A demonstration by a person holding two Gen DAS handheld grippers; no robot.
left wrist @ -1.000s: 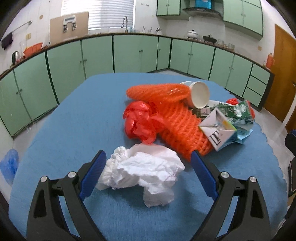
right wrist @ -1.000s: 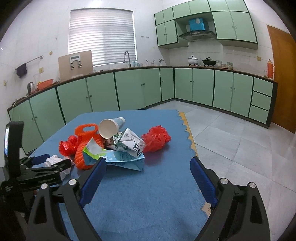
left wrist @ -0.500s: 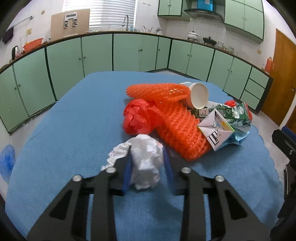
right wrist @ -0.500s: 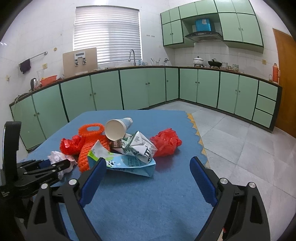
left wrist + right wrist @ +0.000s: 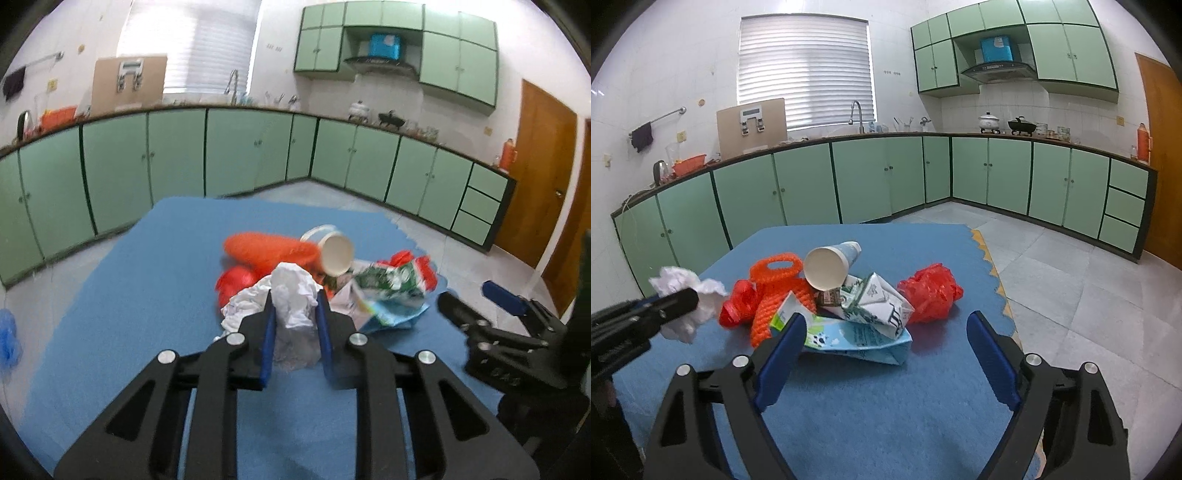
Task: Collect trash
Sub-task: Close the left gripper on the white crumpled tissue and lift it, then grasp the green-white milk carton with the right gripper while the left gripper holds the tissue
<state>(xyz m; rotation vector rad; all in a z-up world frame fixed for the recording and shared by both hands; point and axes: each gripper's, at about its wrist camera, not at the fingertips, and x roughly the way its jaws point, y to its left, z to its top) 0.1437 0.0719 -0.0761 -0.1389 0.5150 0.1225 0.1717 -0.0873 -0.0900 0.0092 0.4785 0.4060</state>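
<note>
My left gripper (image 5: pixel 294 308) is shut on a crumpled white paper (image 5: pixel 291 295) and holds it above the blue table (image 5: pixel 147 280); it also shows in the right wrist view (image 5: pixel 685 291). Beyond it lies a pile: an orange net bag (image 5: pixel 775 291), a tipped paper cup (image 5: pixel 827 267), flattened milk cartons (image 5: pixel 875 306), a red plastic wad (image 5: pixel 738 304) and a red plastic bag (image 5: pixel 931 293). My right gripper (image 5: pixel 886 330) is open and empty, low in front of the cartons.
Green kitchen cabinets (image 5: pixel 871 177) run along the far walls. The table's right edge (image 5: pixel 997 280) drops to a tiled floor. A blue bag (image 5: pixel 7 339) lies on the floor at left. A wooden door (image 5: pixel 539 170) stands at right.
My left gripper closed on the white paper and lifted it off the table. My right gripper moved closer to the cartons, still open.
</note>
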